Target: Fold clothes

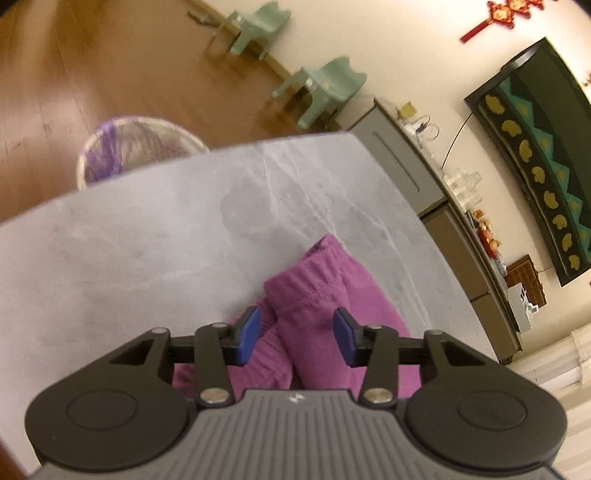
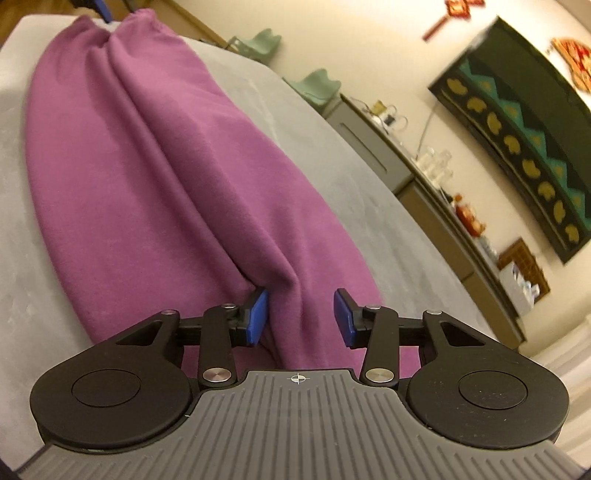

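A purple pair of trousers (image 2: 140, 177) lies lengthwise on the grey table (image 2: 332, 177), its two legs side by side with a crease between them. My right gripper (image 2: 301, 317) is open, its blue pads (image 2: 258, 317) straddling a raised fold at the near end. In the left wrist view the gathered cuffs of the trousers (image 1: 314, 291) lie bunched. My left gripper (image 1: 297, 338) is open with the cloth between its pads, not pinched. The left gripper's blue tip also shows at the far cuff end in the right wrist view (image 2: 103, 9).
A lined waste basket (image 1: 133, 147) stands on the wooden floor beyond the table's far edge. Two pale green chairs (image 1: 325, 88) stand by the wall. A grey sideboard (image 1: 406, 158) with glassware runs along the right, under a dark framed hanging (image 1: 535, 147).
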Demonstrator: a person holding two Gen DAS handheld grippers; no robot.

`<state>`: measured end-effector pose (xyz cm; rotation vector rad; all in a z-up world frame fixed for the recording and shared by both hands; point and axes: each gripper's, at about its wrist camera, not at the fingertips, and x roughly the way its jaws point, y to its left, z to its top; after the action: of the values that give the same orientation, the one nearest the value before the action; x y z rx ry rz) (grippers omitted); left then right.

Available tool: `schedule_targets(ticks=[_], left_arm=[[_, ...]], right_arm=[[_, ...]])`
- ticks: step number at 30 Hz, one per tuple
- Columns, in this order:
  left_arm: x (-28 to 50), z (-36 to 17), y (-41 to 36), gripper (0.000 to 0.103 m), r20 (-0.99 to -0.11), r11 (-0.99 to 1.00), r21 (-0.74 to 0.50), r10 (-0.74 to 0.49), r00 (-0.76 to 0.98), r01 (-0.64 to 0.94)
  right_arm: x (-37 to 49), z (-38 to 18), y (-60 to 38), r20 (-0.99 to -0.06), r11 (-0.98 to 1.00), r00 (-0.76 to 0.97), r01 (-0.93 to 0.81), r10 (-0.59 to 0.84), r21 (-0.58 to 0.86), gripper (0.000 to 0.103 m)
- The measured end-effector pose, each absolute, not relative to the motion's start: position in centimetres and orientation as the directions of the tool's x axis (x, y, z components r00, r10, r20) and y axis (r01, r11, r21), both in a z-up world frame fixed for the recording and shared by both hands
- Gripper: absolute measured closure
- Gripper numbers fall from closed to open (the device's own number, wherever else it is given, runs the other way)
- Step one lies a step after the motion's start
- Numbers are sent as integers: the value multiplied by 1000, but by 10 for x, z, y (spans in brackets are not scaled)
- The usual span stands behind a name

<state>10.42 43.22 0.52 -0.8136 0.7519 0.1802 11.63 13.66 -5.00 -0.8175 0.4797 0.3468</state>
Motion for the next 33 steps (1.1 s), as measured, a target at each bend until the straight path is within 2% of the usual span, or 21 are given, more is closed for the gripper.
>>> schedule_targets(ticks=[2,3,4,5,6,7,8,13,15,18,22,24,27,28,29,31,32,33], left_arm=[[122,4,423,47,-678,712,-572,-130,723,-408],[130,4,418,45,-687,726,-552,-118,717,-409],[136,5,413,48,-694,738,-533,-102,712,-414],[141,7,408,59,-702,748,-513,-82,708,-421],[142,13,403,86,-694,756,-507,-74,716,-414],[140,23,400,94,-675,764,-513,-76,734,-392],[138,32,397,96,-654,771,-519,-79,752,-370],[88,84,387,100,-519,786,-576,-139,844,-224],[53,92,388,100,-503,771,-602,-165,848,-207],[18,71,401,100,-566,743,-610,-167,807,-274],[24,31,409,100,-731,762,-510,-139,668,-399],[28,23,412,99,-753,763,-494,-135,644,-418],[28,31,411,93,-743,767,-493,-126,657,-410],[25,35,410,92,-741,768,-485,-108,663,-417],[22,38,409,90,-738,770,-477,-89,669,-424],[15,48,406,73,-729,768,-453,-26,684,-453],[10,57,405,70,-718,760,-429,42,695,-489],[3,64,404,72,-705,746,-399,123,699,-534]], right_arm=[[115,-49,141,-536,627,835,-483,122,-610,61],[116,-49,141,-538,627,835,-483,120,-611,63],[120,-50,140,-543,636,833,-475,103,-608,71],[124,-49,137,-553,650,828,-471,92,-597,86],[128,-48,135,-564,662,821,-473,92,-581,93],[130,-47,134,-568,670,817,-474,94,-571,97],[130,-43,133,-564,676,820,-473,101,-566,100],[119,-5,115,-489,733,862,-418,134,-537,102],[104,9,103,-472,733,868,-421,156,-534,102],[73,10,85,-497,702,845,-475,197,-530,102],[60,-29,84,-582,656,785,-556,213,-510,102],[61,-42,87,-591,640,781,-562,202,-524,102],[61,-43,82,-593,648,781,-556,195,-520,95],[59,-39,75,-601,669,772,-560,208,-489,79],[59,-33,63,-609,702,757,-566,235,-433,62],[60,-14,26,-619,784,715,-570,326,-246,52],[60,-5,7,-616,812,695,-565,372,-147,52],[60,4,-11,-608,830,675,-556,418,-47,52]])
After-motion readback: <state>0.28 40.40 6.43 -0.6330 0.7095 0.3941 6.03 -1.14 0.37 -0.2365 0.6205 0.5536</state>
